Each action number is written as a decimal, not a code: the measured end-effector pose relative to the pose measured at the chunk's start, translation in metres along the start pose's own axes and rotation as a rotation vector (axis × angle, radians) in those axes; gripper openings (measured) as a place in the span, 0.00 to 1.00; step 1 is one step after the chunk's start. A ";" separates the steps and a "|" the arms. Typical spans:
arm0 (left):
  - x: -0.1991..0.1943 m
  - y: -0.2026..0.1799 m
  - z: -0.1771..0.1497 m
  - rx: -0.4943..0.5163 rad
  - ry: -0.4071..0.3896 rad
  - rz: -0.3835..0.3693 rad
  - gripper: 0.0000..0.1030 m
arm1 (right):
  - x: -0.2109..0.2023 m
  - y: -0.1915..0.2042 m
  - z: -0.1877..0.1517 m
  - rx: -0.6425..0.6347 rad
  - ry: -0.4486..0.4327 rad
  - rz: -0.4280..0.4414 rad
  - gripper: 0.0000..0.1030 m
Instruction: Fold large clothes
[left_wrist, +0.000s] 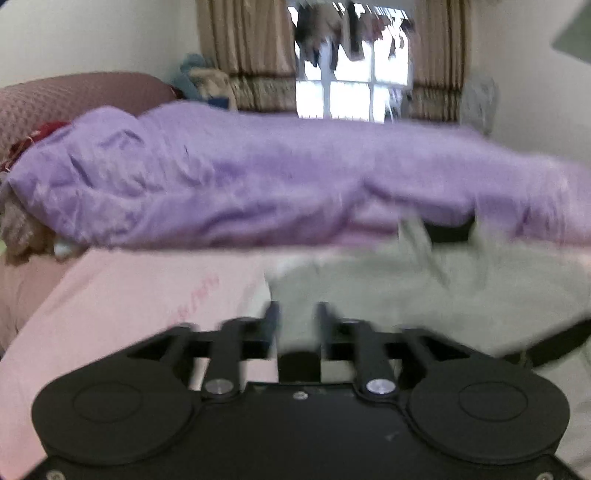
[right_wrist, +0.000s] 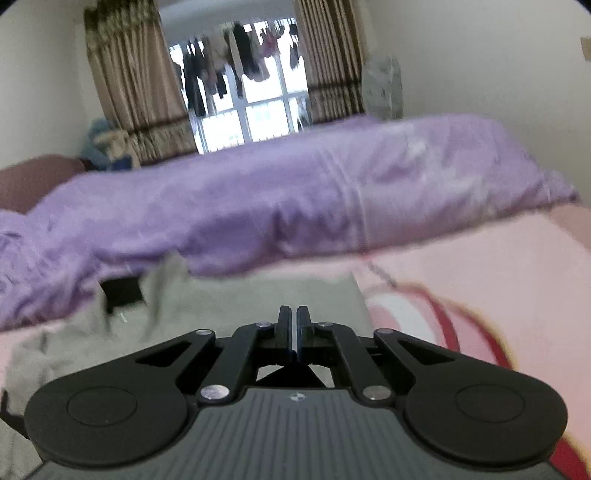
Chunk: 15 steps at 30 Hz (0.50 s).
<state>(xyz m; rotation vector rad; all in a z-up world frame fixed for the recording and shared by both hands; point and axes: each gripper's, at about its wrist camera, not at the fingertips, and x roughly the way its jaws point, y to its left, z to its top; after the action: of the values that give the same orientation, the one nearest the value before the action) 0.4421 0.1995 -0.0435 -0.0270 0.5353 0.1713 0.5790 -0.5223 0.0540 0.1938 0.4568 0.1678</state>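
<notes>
Left wrist view showed the left gripper (left_wrist: 297, 314) spread, holding nothing, above the pale grey-green cotton garment (left_wrist: 424, 295) on the pink printed bedsheet (left_wrist: 122, 295). The right gripper (right_wrist: 293, 317) was pressed together over the near garment, probably pinching fabric for folding; the grip was hidden.
</notes>
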 end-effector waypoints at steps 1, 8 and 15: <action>0.005 0.000 -0.013 0.013 0.030 0.004 0.61 | 0.004 -0.006 -0.008 0.010 0.014 -0.012 0.02; 0.028 0.003 -0.060 0.056 0.169 -0.052 0.80 | 0.003 -0.030 -0.021 0.000 0.053 -0.009 0.43; 0.021 0.008 -0.070 0.063 0.157 -0.082 0.67 | -0.042 -0.040 -0.024 -0.160 0.025 0.028 0.89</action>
<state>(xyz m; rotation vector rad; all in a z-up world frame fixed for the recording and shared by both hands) 0.4233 0.2061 -0.1139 -0.0008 0.6953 0.0722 0.5357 -0.5659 0.0418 0.0415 0.4634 0.2338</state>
